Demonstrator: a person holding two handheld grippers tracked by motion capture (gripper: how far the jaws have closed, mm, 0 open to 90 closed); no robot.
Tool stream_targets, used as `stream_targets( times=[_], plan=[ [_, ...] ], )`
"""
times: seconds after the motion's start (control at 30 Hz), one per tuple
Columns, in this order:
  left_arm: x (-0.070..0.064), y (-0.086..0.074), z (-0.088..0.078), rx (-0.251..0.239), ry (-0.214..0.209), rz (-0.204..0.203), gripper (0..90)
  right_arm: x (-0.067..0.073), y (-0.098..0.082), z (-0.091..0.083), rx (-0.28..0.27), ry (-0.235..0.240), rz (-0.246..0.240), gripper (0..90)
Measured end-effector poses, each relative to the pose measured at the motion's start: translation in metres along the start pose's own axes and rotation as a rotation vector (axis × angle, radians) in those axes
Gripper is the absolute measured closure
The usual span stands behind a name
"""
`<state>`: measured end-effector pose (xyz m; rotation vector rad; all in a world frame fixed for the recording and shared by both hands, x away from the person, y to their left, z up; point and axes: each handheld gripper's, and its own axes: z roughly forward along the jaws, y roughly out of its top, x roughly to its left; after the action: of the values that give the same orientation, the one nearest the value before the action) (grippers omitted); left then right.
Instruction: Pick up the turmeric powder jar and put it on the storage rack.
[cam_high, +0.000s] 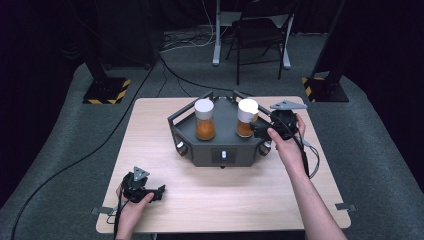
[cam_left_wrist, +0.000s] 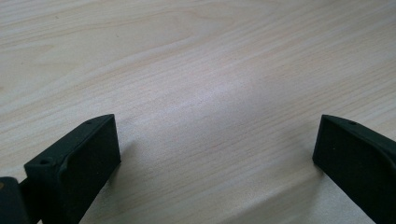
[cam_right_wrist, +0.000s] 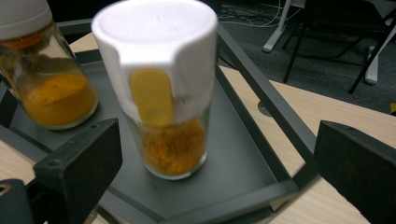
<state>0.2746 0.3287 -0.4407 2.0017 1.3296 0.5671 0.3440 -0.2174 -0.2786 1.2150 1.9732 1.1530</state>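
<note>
Two spice jars stand upright in the dark tray (cam_high: 180, 131) on the table (cam_high: 150, 150); the right gripper (cam_right_wrist: 217, 161) has its jaws spread wide, clear of the nearer jar (cam_right_wrist: 161, 88). Withdrawal should run straight back so neither jaw clips it. The left gripper (cam_left_wrist: 217, 154) rests with jaws apart and empty.

White-capped spice jar (cam_right_wrist: 168, 93) upright in tray (cam_right_wrist: 243, 154)

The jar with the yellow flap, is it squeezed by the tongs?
No, in the right gripper view the jar with the yellow flap stands free on the tray, with both black jaws wide apart from it.
</note>
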Motion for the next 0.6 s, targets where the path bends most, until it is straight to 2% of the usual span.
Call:
stream_targets(
  times=[0.23, 0.6],
  plan=[
    [0.000, 0.000, 0.000, 0.000, 0.000, 0.000, 0.0, -0.005, -0.024, -0.016, -0.023, -0.017, -0.003, 1.1],
    [0.000, 0.000, 0.000, 0.000, 0.000, 0.000, 0.0, -0.012, -0.065, -0.023, -0.025, -0.033, 0.054, 0.7]
  ],
)
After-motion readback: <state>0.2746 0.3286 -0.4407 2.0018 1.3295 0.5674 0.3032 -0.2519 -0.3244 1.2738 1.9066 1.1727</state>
